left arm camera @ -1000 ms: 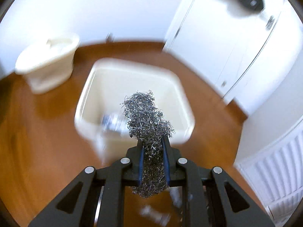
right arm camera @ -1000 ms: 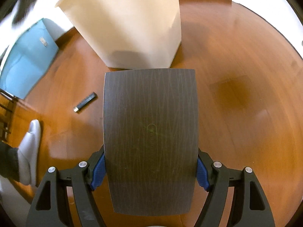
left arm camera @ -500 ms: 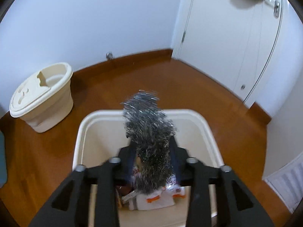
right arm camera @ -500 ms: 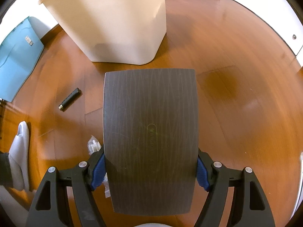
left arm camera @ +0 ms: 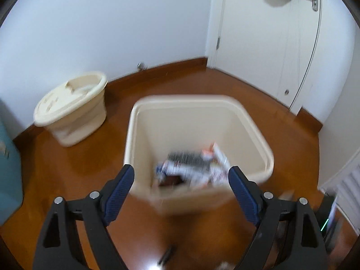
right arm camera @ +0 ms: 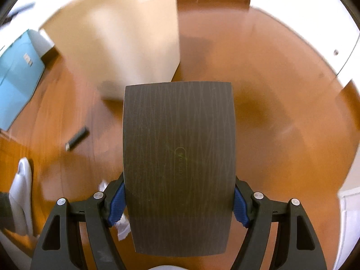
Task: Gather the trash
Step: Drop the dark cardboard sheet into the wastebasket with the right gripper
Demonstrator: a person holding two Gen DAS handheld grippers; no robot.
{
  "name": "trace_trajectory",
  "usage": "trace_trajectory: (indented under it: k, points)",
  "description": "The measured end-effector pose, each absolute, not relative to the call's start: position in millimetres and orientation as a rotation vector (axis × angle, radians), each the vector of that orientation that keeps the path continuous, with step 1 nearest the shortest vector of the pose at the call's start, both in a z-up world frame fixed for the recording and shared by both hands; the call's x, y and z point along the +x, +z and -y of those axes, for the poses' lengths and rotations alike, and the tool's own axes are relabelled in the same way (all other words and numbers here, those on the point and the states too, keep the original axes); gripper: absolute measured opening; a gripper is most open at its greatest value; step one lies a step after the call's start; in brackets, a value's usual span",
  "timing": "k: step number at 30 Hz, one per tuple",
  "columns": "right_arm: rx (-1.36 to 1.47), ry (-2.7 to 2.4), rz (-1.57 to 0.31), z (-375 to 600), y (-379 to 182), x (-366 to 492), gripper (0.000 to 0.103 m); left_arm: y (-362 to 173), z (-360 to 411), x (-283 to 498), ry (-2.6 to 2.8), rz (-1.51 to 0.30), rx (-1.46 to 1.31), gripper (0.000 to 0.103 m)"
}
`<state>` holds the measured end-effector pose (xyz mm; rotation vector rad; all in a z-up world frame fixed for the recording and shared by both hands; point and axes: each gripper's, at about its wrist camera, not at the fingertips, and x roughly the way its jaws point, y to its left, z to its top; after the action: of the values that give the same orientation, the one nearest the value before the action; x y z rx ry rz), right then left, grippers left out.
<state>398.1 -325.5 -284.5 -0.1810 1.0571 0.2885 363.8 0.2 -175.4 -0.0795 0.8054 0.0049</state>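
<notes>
bin: open cream trash bin (left arm camera: 198,112) on the wood floor (left arm camera: 74,164); landmark for everything below.
left gripper (left arm camera: 181,176): hangs over the bin's near rim, jaws opening, nothing between the pads. Reads as a drop position, straight above the opening so trash falls in.
trash in bin: blurred heap (left arm camera: 193,166) at the bin's bottom, a grey wiry patch plus white and orange wrappers. Can't separate items.
right gripper (right arm camera: 178,199): clamped on a dark flat board (right arm camera: 178,162), pads on its two long edges. Held level and low beside the bin, probably as a scoop or carrier.
left view only: bin interior, lidded cream pail (left arm camera: 72,108) beyond the bin, door.
right view only: bin's outer wall, black stick-like item (right arm camera: 76,138) on the floor beside the bin, white crumpled scrap (right arm camera: 122,229) under the board. Both look uncollected.
</notes>
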Motion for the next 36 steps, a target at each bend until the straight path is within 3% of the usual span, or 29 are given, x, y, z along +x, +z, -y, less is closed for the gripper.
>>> trace_trajectory:
  k: [8, 13, 17, 19, 28, 36]
  points:
    - [-0.078, 0.294, -0.723, 327.7, -128.5, 430.4, 0.078, -284.5, -11.7, 311.5, 0.102, -1.098, 0.022, 0.086]
    - [0.028, 0.400, -0.590, 292.2, -75.8, 451.8, 0.078, -336.0, -18.3, 301.5, 0.101, -1.270, -0.026, 0.086]
    - [0.026, 0.470, -0.609, 242.4, -77.1, 486.2, 0.078, -345.2, -12.9, 300.2, 0.066, -1.303, -0.034, 0.088]
    - [0.003, 0.493, -0.645, 218.4, -87.3, 505.5, 0.078, -344.8, -11.1, 302.1, 0.049, -1.302, -0.025, 0.103]
    - [-0.060, 0.461, -0.874, 164.6, -167.5, 565.0, 0.081, -345.3, -13.1, 295.8, 0.026, -1.284, -0.031, 0.103]
    - [-0.014, 0.450, -0.817, 189.7, -155.4, 546.5, 0.083, -349.7, -11.9, 296.2, 0.002, -1.302, -0.022, 0.103]
